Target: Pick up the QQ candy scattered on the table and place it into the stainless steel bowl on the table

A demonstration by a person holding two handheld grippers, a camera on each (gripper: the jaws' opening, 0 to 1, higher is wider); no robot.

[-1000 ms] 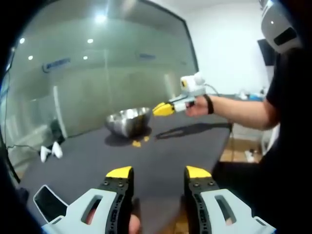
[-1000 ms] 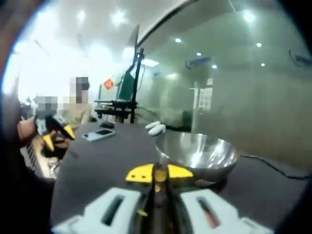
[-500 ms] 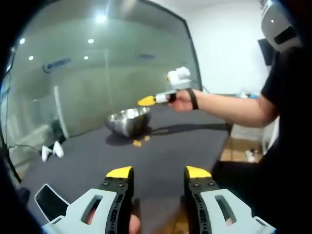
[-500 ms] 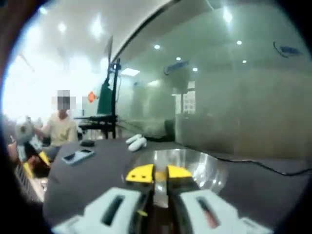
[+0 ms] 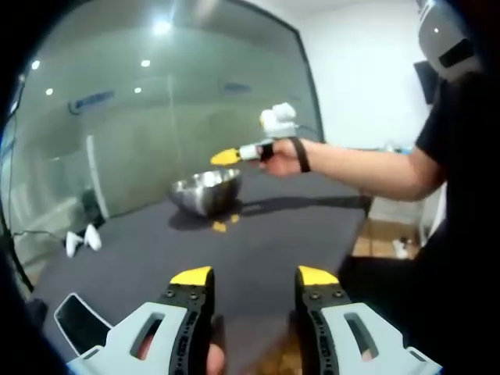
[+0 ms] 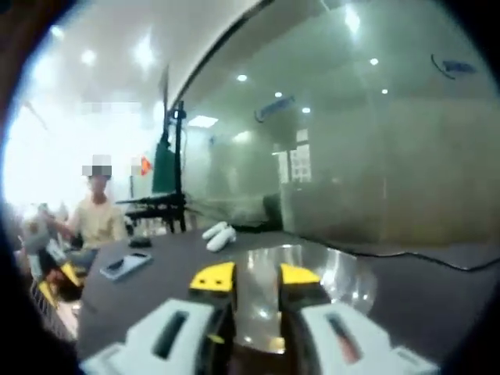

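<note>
candy [image 5: 219,226] pieces lie on the table [image 5: 258,250] beside the bowl [image 5: 205,190], so work remains; right gripper [image 6: 251,278] jaws parted, empty above it; left gripper [image 5: 255,278] wide open, idle.

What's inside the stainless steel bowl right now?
The right tool, open above the bowl, shows a yellow candy on its shiny floor; the tool's own body covers the rest.

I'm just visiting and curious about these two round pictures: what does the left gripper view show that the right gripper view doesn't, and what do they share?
Left gripper view alone: yellow candy pieces lying on the dark table beside the bowl, and the left gripper, open.

Right gripper view alone: a seated person, and a candy inside the bowl.

Both: the stainless steel bowl, the right gripper above it, a phone, the glass wall.
</note>
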